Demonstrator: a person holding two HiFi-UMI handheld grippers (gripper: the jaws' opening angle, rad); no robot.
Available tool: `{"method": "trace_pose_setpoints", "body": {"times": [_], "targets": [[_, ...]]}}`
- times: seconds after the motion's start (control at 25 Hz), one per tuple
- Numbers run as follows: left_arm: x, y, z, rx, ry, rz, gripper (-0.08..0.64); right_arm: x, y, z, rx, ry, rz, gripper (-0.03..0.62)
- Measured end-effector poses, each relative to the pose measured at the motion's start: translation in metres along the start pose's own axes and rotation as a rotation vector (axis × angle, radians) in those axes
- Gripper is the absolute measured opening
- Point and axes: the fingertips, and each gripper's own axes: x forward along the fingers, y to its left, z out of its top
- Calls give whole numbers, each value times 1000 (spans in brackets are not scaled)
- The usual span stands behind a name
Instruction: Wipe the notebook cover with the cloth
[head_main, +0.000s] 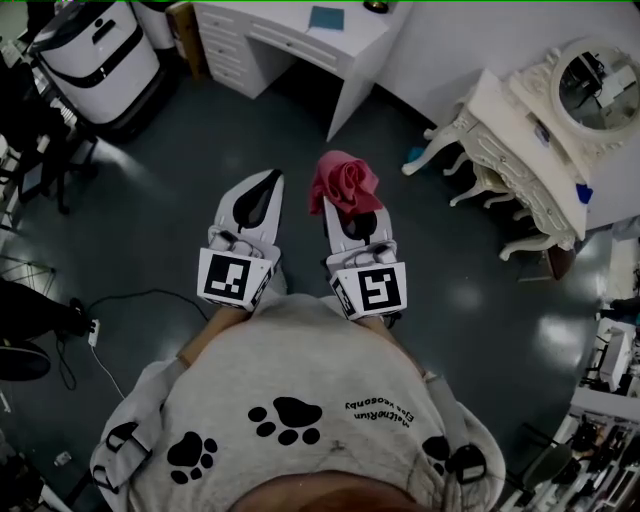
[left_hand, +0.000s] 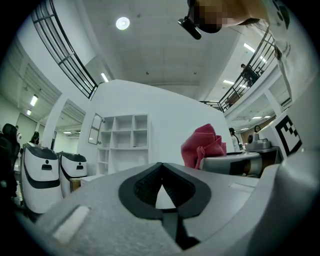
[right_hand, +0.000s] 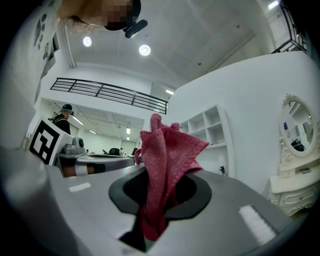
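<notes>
Cloth — between right fingers

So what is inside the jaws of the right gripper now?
A pink-red cloth is clamped between the shut jaws of the right gripper. Its loose end bunches up above them and a short tail hangs below. The pinched middle part is covered by the jaws.
</notes>
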Motion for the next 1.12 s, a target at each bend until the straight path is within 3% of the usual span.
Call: {"method": "trace_pose_setpoints", "body": {"times": [0.72,1.12], "targets": [[124,109,-15,5,-19,-152,-9,154,-49,-21,13,0,-108,64],[160,143,-32,-31,0,-199,-9,199,-67,-36,19,29,-163,64]]}}
